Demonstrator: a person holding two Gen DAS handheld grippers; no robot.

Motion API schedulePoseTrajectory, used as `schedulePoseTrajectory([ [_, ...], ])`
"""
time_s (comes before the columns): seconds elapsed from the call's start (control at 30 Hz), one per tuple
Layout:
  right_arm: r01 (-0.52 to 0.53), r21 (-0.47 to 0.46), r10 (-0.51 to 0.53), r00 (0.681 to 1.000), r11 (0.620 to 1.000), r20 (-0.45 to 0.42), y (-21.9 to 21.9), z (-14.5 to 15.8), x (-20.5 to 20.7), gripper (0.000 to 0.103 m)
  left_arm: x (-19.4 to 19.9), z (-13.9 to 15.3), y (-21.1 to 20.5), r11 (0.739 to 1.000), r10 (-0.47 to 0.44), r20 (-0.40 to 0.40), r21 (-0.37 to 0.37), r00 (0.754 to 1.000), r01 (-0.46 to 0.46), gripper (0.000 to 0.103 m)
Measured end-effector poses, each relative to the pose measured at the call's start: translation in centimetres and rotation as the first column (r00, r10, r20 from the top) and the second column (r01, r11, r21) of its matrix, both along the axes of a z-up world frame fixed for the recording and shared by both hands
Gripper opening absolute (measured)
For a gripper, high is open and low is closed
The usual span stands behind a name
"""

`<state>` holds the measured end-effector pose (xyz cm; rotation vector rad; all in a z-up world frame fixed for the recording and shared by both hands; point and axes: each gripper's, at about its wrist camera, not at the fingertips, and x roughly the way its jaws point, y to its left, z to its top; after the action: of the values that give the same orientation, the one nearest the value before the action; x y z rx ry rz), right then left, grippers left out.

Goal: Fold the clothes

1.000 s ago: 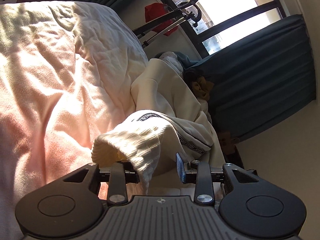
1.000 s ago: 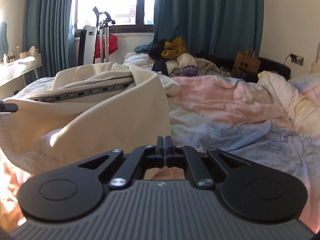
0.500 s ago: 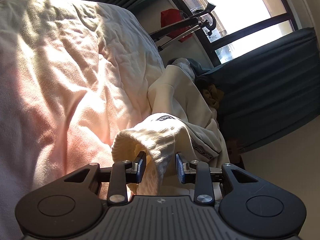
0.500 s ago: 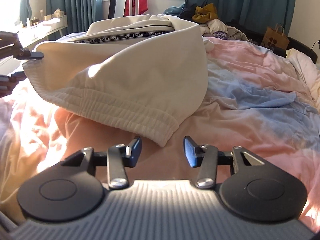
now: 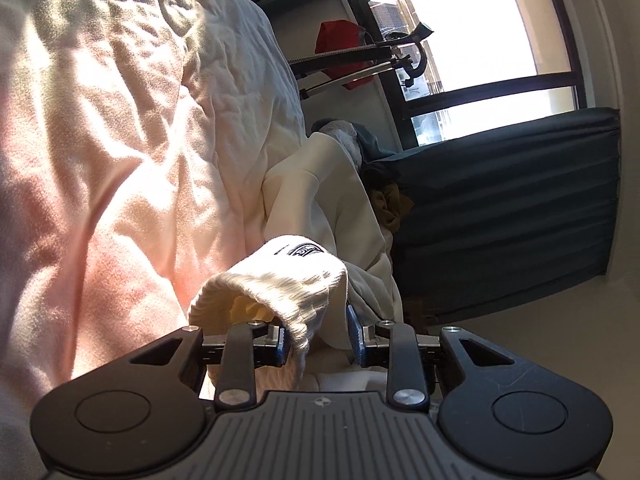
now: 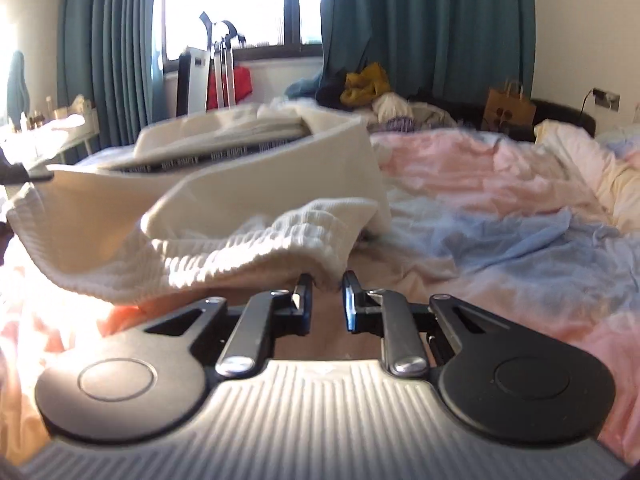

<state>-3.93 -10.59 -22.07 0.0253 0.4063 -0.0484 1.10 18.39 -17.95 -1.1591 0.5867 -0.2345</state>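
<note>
Right wrist view: both fingers (image 6: 305, 300) pairs parted around the cream sweatshirt's (image 6: 256, 248) ribbed hem, clothes pile (image 6: 364, 88) behind

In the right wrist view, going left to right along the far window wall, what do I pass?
Left teal curtain → red item under the window → mustard garment on the clothes pile → brown paper bag → wall socket.

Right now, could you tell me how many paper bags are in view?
1: a brown paper bag stands beyond the far side of the bed, below the teal curtain. Others may be hidden behind the clothes pile.
</note>
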Motion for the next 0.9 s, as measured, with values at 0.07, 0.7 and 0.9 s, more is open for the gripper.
schedulePoseTrajectory([
  [0.07, 0.009, -0.037, -0.006, 0.995, 0.999, 0.098, 0.4, 1.3, -1.1, 0.016, -0.1, 0.0, 0.0, 1.000, -0.002, 0.005, -0.022, 1.000, 0.002, 0.030],
  [0.7, 0.136, 0.120, -0.105, 0.966, 0.983, -0.237, -3.2, -3.0, 2.4, 0.016, 0.9, -1.1, 1.0, 0.992, 0.096, -0.058, 0.087, 0.994, -0.091, 0.010],
  [0.9, 0.092, 0.110, -0.071, 0.980, 0.990, -0.184, -2.5, -2.0, 1.7, 0.010, 1.0, -1.2, 1.3, 0.992, 0.096, -0.076, 0.086, 0.992, -0.089, 0.010],
])
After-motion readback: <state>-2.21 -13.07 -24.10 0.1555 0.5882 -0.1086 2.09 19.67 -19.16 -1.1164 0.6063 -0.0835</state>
